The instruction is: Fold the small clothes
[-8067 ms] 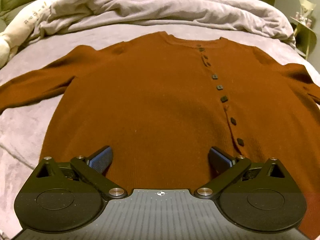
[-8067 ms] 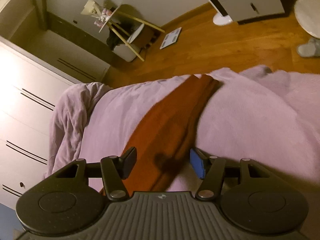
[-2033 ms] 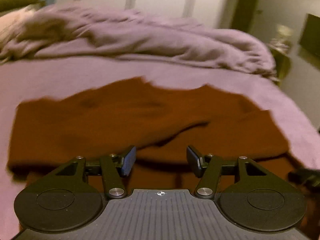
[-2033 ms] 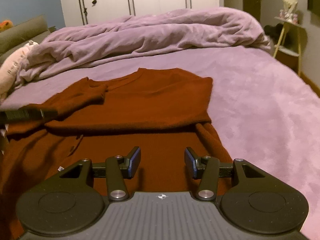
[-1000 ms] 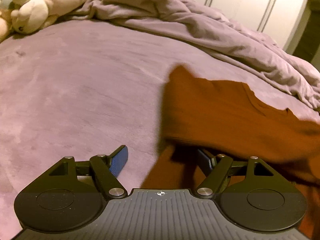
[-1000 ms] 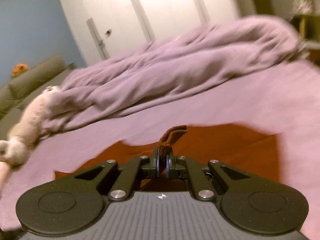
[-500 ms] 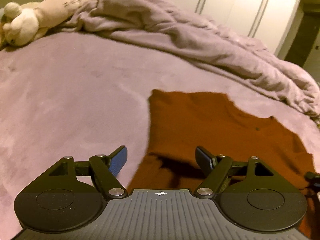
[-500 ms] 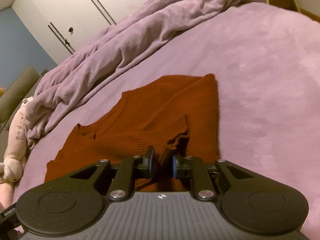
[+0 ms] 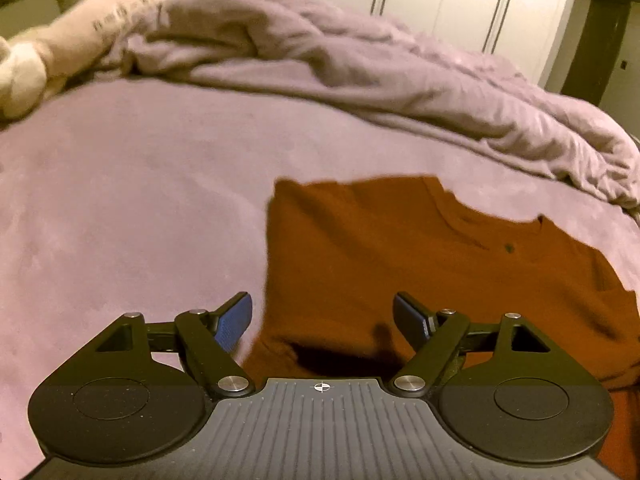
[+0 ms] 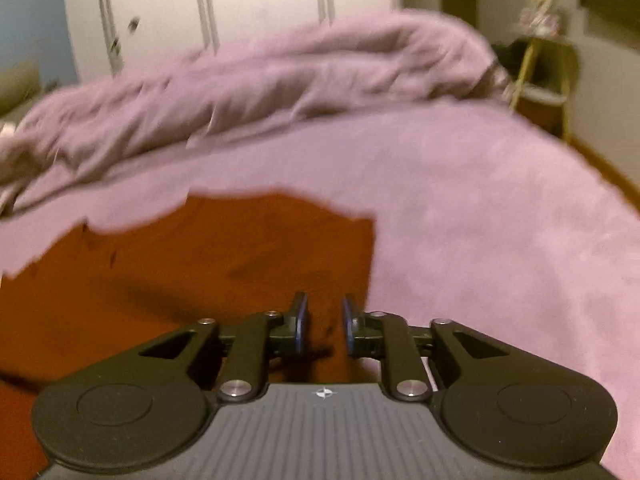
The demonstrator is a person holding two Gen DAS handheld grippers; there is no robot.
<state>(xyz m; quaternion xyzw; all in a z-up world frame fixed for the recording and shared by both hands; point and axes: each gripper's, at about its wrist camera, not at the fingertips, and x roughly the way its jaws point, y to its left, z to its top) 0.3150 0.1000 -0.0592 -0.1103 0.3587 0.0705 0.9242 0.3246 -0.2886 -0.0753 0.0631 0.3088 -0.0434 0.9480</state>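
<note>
A rust-brown buttoned cardigan lies on the purple bed with both sleeves folded in over the body. My left gripper is open and empty, low over the cardigan's left edge near the hem. In the right wrist view the cardigan fills the lower left. My right gripper hovers over its right edge with the jaws a narrow gap apart and nothing between them. That view is blurred.
A rumpled purple duvet lies across the far side of the bed, with a cream plush toy at the far left. White wardrobe doors stand behind. A small side table stands right of the bed.
My right gripper let go of the sleeve cuff, which now lies folded on the body, and drew back with its jaws slightly apart. My left gripper stayed open and shifted a little over the left edge.
</note>
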